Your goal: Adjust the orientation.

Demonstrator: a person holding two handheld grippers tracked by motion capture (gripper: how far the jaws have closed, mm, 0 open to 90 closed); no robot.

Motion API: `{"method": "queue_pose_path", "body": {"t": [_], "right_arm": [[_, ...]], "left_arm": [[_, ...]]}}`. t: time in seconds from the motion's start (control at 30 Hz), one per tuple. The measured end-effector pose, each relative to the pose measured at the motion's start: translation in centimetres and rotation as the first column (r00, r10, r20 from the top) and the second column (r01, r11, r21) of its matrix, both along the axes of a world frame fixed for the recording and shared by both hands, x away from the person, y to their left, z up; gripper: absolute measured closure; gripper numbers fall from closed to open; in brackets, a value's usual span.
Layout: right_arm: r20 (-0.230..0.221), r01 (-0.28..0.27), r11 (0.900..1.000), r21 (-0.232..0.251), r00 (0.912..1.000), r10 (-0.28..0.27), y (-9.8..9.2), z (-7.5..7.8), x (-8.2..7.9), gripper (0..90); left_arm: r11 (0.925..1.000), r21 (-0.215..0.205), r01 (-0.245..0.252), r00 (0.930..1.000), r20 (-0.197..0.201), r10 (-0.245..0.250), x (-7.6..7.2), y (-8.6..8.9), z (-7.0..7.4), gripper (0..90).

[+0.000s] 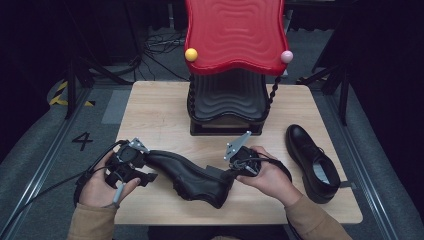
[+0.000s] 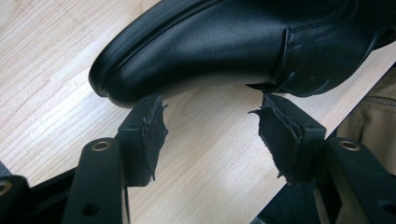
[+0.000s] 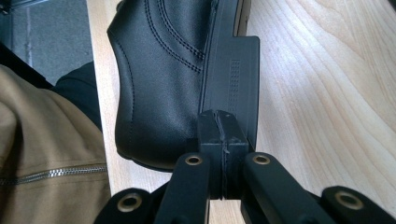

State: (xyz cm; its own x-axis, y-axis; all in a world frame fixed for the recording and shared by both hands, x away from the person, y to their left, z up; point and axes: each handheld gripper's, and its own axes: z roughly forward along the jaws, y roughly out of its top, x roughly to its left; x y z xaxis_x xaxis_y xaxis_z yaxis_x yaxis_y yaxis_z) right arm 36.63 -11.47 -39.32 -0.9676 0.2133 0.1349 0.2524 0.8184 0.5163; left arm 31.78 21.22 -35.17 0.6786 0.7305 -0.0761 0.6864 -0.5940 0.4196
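Jaws: left gripper (image 2: 210, 130) wide open below toe, holding nothing; right gripper (image 3: 223, 140) closed empty against heel | shoe (image 1: 192, 177) at 6 o'clock on table (image 1: 160, 115) | Risk: heel push slides toe past open pads.

Boot (image 1: 192, 180) lies left of shoe (image 1: 312, 162) (rack (image 1: 227, 107) behind both).

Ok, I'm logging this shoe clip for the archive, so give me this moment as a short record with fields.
held shoe: black shoe on its side on the table
left tongs: open at its toe
right tongs: shut, pressed against its heel
second shoe: upright, right side
shoe rack: black, with red top, far side
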Motion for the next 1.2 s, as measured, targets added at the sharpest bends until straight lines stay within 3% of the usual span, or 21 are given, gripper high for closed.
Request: {"method": "queue_pose_path", "body": {"t": [0.27, 0.37, 0.53, 0.93, 1.2], "right_arm": [[0.026, 0.022, 1.0, -0.014, 0.9994, -0.021, -0.1, 0.1, 0.2, 90.0], [0.013, 0.016, 1.0, -0.021, 0.9998, -0.016, -0.1, 0.2, 0.5, 90.0], [0.041, 0.027, 0.999, -0.042, 0.9988, -0.025, 0.1, 0.4, 0.7, 90.0], [0.102, 0.096, 0.993, -0.073, 0.9908, -0.088, -0.4, 0.4, 3.2, 90.0], [0.142, 0.141, 0.984, -0.108, 0.9819, -0.125, -0.6, -1.5, 5.3, 90.0]], "left_arm": [[1.0, -0.003, -0.005, 1.0, 0.005, 0.005, -0.1, 0.1, 0.2, 40.9], [1.0, -0.004, -0.006, 1.0, 0.004, 0.006, -0.1, 0.2, 0.2, 40.9], [1.0, -0.003, -0.008, 1.0, 0.001, 0.008, -0.1, 0.2, 0.1, 40.9], [0.9999, -0.007, -0.011, 0.9999, -0.002, 0.011, 0.0, 0.3, 0.0, 41.0], [0.9999, -0.01, -0.009, 0.9999, -0.009, 0.009, 0.1, 0.4, -0.1, 40.7]]}}
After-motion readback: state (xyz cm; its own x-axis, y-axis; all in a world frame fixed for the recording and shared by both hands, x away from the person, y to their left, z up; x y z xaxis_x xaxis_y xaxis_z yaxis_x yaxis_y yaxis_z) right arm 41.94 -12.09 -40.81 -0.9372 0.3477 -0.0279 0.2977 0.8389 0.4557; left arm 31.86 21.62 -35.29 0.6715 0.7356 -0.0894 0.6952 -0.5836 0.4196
